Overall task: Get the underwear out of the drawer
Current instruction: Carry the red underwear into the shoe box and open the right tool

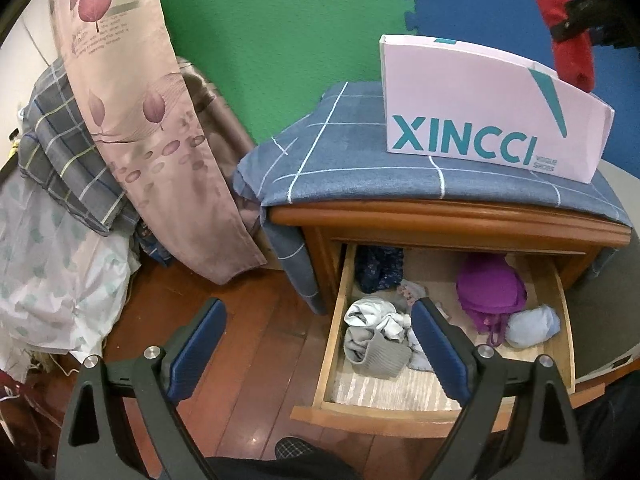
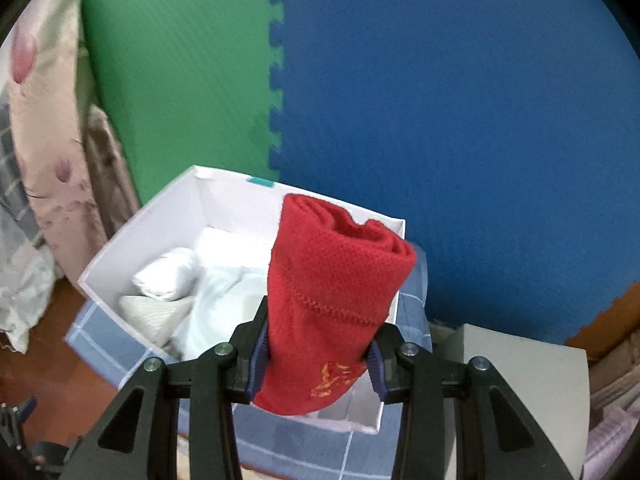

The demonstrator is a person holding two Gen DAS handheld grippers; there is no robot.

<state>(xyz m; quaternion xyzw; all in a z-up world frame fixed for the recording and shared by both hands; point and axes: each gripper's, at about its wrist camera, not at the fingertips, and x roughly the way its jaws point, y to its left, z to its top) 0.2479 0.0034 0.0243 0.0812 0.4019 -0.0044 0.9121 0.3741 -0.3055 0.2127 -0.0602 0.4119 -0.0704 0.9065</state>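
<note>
The wooden drawer (image 1: 400,414) of the nightstand stands pulled out. Inside lie a grey-white bundle (image 1: 374,336), a purple garment (image 1: 490,292), a light blue roll (image 1: 532,326) and a dark patterned piece (image 1: 380,270). My left gripper (image 1: 320,314) hangs open above the drawer's left side with nothing between its fingers. My right gripper (image 2: 322,330) is shut on a rolled red underwear (image 2: 336,272), held above the white XINCCI box (image 2: 104,276). From the left wrist, the red roll (image 1: 572,56) shows high behind that box (image 1: 480,120).
The box holds white folded garments (image 2: 168,276) and stands on a blue checked cloth (image 1: 340,160) covering the nightstand. A floral curtain (image 1: 148,120) and piled bedding (image 1: 52,280) fill the left. Green and blue foam mats line the wall. A person's foot (image 1: 292,448) rests on the wooden floor.
</note>
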